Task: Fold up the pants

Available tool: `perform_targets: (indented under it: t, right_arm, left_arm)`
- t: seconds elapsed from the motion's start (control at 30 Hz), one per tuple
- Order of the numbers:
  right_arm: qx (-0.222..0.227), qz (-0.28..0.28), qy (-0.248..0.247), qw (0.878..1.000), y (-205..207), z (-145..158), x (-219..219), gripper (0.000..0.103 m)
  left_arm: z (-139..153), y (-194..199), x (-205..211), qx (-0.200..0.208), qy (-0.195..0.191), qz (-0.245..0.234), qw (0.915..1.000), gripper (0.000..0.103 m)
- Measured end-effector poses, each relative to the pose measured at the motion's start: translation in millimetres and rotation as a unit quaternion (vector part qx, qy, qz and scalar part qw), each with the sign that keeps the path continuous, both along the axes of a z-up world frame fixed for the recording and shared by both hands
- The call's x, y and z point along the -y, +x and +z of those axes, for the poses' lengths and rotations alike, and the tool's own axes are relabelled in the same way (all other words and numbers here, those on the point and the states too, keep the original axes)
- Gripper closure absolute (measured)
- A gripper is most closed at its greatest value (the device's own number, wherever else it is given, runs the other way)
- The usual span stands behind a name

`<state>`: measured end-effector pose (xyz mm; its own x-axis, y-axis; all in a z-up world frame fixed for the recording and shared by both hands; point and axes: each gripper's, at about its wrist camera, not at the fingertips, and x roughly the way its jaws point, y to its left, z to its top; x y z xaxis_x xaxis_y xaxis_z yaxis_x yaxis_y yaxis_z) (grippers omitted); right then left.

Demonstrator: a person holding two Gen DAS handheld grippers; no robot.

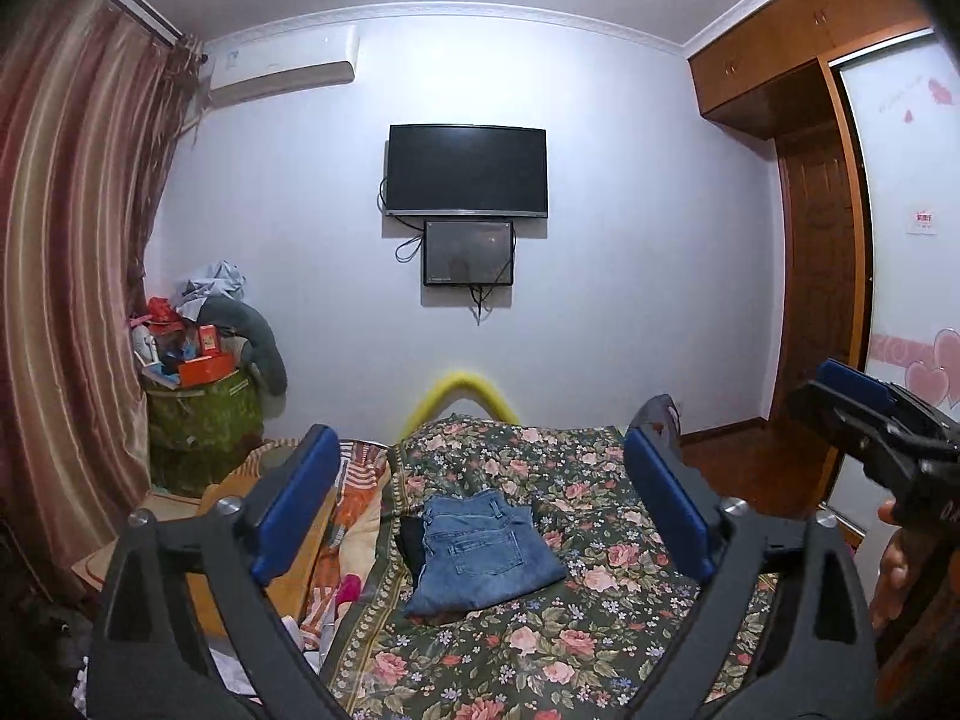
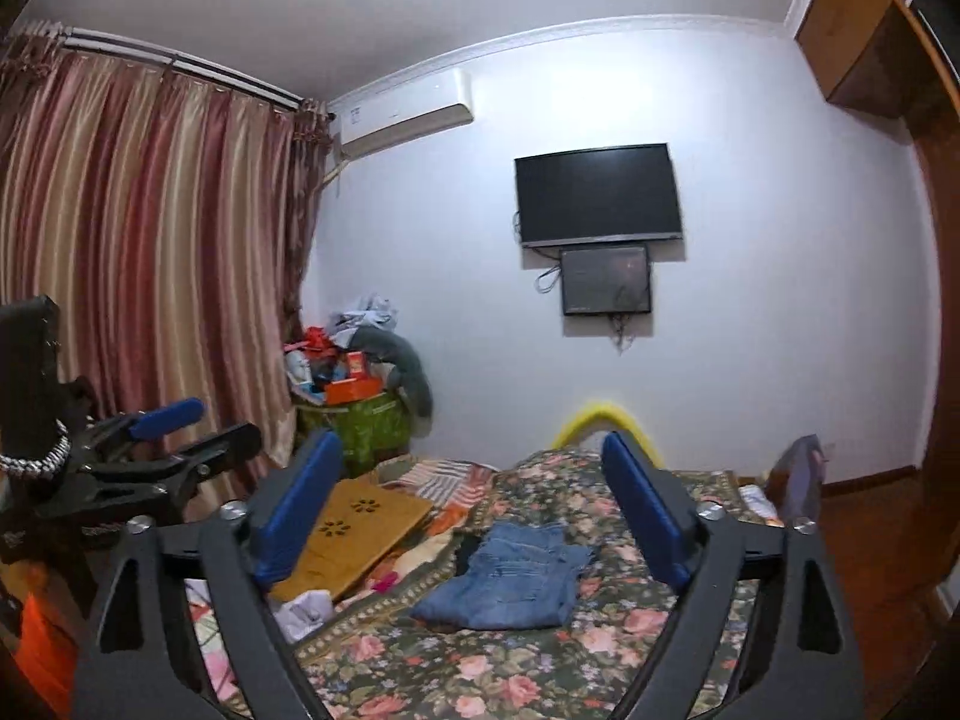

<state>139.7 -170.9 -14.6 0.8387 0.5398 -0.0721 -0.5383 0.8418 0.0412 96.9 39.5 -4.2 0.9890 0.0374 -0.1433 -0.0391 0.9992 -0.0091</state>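
A pair of blue jeans (image 1: 489,552) lies folded into a compact stack on the flowered bedspread (image 1: 600,630), back pocket up, with a dark garment (image 1: 413,543) under its left edge. In the right wrist view the jeans (image 2: 516,579) lie in the same flat stack. My left gripper (image 1: 483,474) hangs above and short of the jeans, jaws wide apart, nothing between the blue pads. My right gripper (image 2: 471,477) is likewise raised and open with nothing in it. Each gripper shows in the other's view: the right gripper (image 1: 864,414) at the right edge, the left gripper (image 2: 180,426) at the left.
A tan board (image 2: 354,534) and striped bedding lie on the bed's left side. A green bin (image 1: 204,420) piled with boxes and clothes stands in the corner by the curtain (image 1: 72,300). A TV (image 1: 467,171) hangs on the far wall. A wooden wardrobe (image 1: 816,276) is at right.
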Motion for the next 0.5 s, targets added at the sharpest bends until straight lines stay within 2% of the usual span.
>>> perform_targets:
  t: [0.07, 0.1, 0.5]
  right_arm:
    - [-0.001, -0.006, 0.004, 1.000, -0.8, -0.9, 2.7, 0.001]
    - [-0.004, -0.006, 0.008, 1.000, -0.4, -1.6, 4.3, 0.000]
    - [-0.016, -0.021, 0.016, 1.000, -16.4, -9.5, 13.0, 0.000]
  left_arm:
    - [0.2, -4.2, 2.5, 0.002, -0.003, -0.001, 1.0000, 0.001]
    - [0.5, -5.7, 3.9, 0.001, -0.003, -0.002, 1.0000, 0.001]
    - [-6.6, -13.2, 23.0, 0.002, 0.015, -0.002, 0.9999, 0.001]
